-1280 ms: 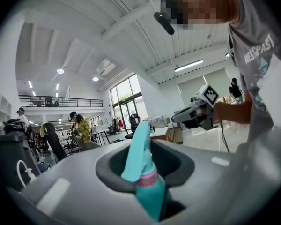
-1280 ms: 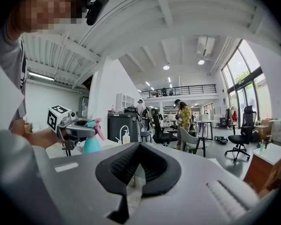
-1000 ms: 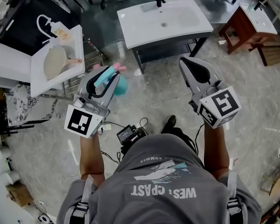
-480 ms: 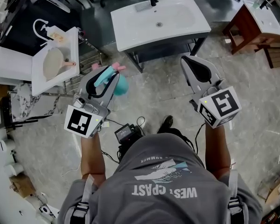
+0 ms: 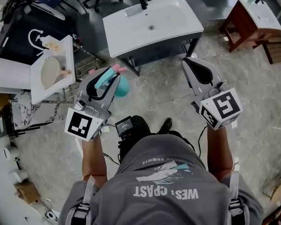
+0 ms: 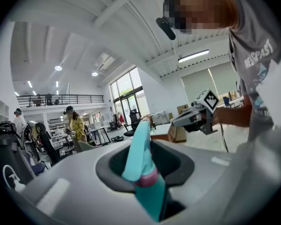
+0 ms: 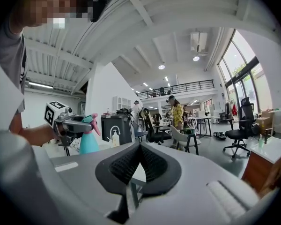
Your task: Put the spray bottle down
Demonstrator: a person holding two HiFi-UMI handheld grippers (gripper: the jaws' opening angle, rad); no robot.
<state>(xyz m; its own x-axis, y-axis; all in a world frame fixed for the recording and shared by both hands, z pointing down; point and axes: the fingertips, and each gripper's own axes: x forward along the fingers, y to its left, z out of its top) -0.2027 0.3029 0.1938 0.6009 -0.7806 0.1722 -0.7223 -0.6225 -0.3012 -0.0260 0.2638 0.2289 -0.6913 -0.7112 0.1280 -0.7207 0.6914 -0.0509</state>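
My left gripper is shut on a teal spray bottle with a pink trigger, carried in the air above the floor. In the left gripper view the bottle stands between the jaws, its neck rising past them. The right gripper view shows the bottle and the left gripper off to the left. My right gripper hangs at the right with its black pads closed together and nothing between them. The two grippers are level with each other and well apart.
A white sink basin on a dark frame stands ahead. A smaller white basin with a faucet is at the left, a brown wooden stand at the upper right. A black device with cables lies on the marble floor by my feet.
The bottle stays gripped in the left gripper. The white sink and the wooden stand have slid left and up in the head view as I move; both grippers keep their pose.
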